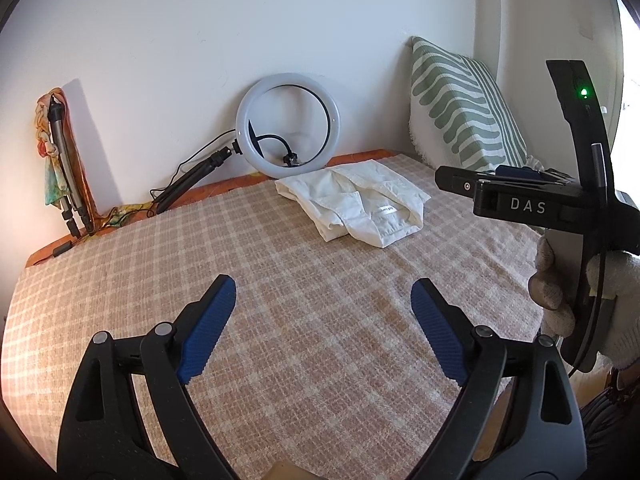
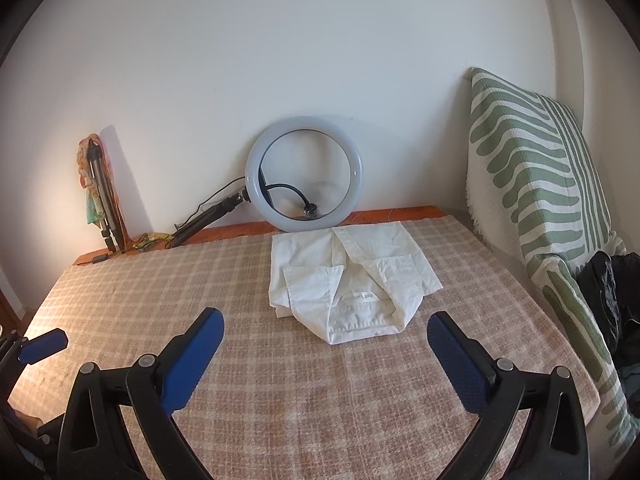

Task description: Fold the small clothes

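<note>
Right wrist view: a white garment [image 2: 348,280], loosely folded with its label showing, lies on a checked blanket [image 2: 160,280] at 12 o'clock from the right claw [image 2: 326,338], whose jaws gape wide and empty. The left claw [image 1: 324,300] is likewise wide open, holding nothing, the garment at its 1 o'clock. Pinching one corner per claw would likely keep the next fold square. No containers are visible. A ring light [image 2: 304,172] leans behind.
</note>
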Motion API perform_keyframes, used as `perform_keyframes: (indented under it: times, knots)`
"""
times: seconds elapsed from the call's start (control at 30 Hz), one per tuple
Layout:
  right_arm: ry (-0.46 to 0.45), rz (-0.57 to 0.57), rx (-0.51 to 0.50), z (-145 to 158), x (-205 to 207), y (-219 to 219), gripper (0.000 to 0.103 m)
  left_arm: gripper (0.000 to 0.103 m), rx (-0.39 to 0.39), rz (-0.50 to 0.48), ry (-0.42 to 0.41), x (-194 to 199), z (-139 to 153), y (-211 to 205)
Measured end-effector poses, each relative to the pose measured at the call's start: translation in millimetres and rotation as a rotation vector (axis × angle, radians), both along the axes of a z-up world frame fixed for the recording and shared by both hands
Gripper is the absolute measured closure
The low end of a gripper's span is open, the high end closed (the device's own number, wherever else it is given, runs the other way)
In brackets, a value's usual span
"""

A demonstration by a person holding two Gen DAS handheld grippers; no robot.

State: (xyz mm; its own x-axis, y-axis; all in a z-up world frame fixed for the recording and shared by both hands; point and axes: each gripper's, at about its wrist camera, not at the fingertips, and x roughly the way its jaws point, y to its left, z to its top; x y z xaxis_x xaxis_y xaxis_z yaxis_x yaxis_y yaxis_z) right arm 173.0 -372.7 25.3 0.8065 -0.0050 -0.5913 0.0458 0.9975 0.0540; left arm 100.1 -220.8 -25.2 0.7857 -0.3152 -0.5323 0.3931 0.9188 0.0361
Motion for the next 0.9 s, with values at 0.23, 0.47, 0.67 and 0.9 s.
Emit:
perform_keyframes:
  times: [0.23,0.47,0.67,0.9]
  knots:
    - [0.000,0.001,0.004,-0.6,0.3,0.3,0.000,0.011,0.003,0.004,0.000,-2.4,0.5,-3.8]
    - [0.004,0.005,0.004,-0.6,-0.4,2.0,0.000,0.011,0.002,0.000,0.003,-1.2,0.6,-2.1]
    - [0.007,0.010,0.003,-1.9,-0.4,3.3,0.000,0.011,0.008,0.002,0.005,-1.1,1.0,-3.3]
    - [0.009,0.013,0.001,-3.1,-0.7,3.0,0.000,0.002,0.020,0.023,0.010,-3.1,-2.7,-3.7]
